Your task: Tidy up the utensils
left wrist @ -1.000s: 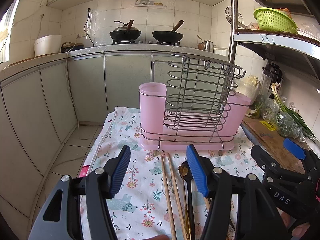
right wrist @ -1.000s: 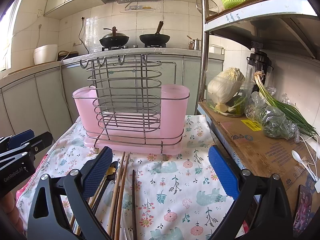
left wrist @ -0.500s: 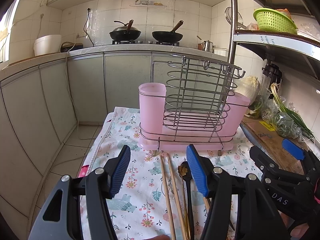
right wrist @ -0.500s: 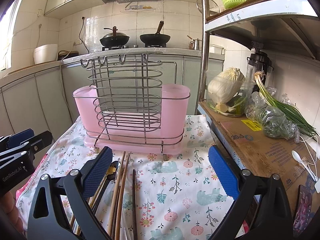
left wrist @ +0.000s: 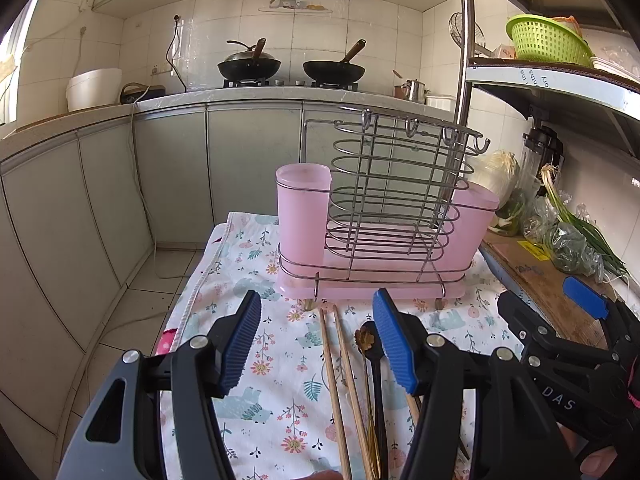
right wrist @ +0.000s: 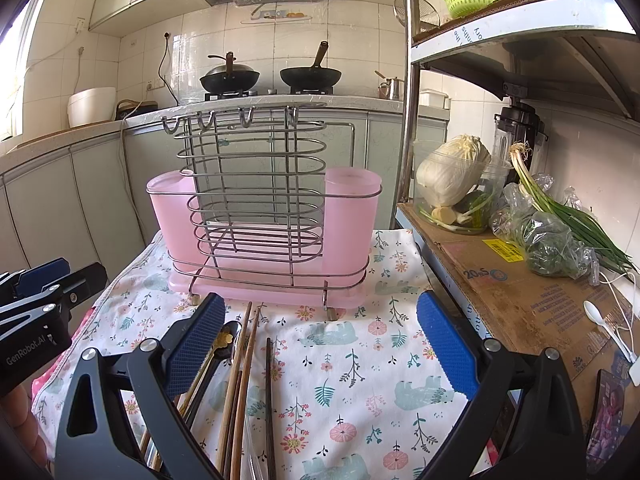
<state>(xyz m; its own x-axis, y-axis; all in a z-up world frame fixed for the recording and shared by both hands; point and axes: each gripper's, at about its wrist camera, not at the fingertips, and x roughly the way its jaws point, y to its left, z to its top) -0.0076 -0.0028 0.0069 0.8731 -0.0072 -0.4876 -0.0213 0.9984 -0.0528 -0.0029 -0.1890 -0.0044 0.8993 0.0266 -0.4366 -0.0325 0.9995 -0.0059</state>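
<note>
Getting ready to pick up chopsticks (right wrist: 244, 364).
Both the left gripper (left wrist: 316, 344) and right gripper (right wrist: 320, 340) are hanging released, holding nothing; next, one needs lowering onto the chopsticks near the pink holder (right wrist: 264, 216).

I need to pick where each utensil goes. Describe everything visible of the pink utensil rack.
The utensil rack stands upright on the floral cloth, beyond the loose chopsticks. A translucent pink plastic cup stands at each end on a pink drip tray, held in a silvery wire frame with a taller oval-ringed centre basket and hooks along the top. It looks empty, and neither gripper touches it.
</note>
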